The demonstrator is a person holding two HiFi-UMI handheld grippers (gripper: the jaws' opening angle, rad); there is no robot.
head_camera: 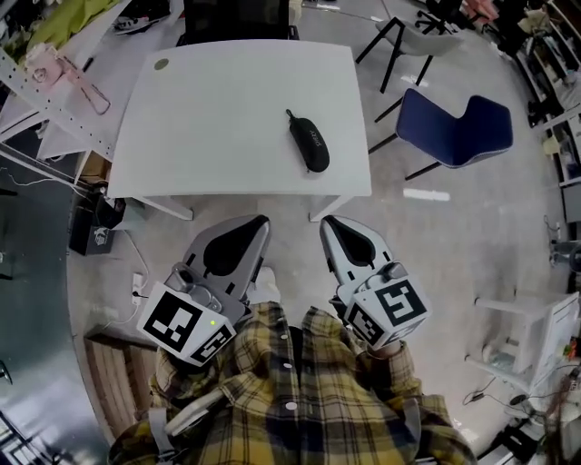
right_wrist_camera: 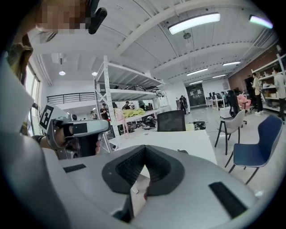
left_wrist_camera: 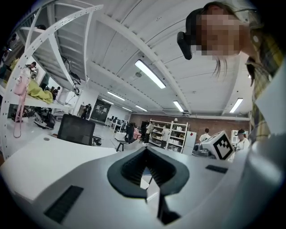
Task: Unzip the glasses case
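Nearest, against the person's checked shirt [head_camera: 290, 390], both claws are held side by side over the floor, short of the table's near edge. The left gripper [head_camera: 257, 225] has its jaws pressed fully together with nothing between them. The right gripper [head_camera: 332, 225] is likewise closed tight and empty. Neither touches the table [head_camera: 209, 136] or anything on it.

Beyond them, the glasses case [head_camera: 309, 143] lies on the table's right half, nearer the near-right corner than the far edge and well apart from both claws. It is a dark, slim oval lying slightly slanted, with a small loop [head_camera: 289, 113] at its far end, probably the zip pull or a strap. The case looks shut all round, and what is inside, if anything, cannot be seen.

The task seems to be at its very start: the approach, with the zip untouched. The next move calls for both claws to open. One should pin the case's body to the table and the other pinch the small pull, which wants a fine grip. Where the slider sits is too small to tell.

Farther off, a grey disc [head_camera: 161, 64] sits near the table's far-left corner. A black chair [head_camera: 236, 20] stands at the far edge, and a blue chair [head_camera: 458, 127] off the right edge.
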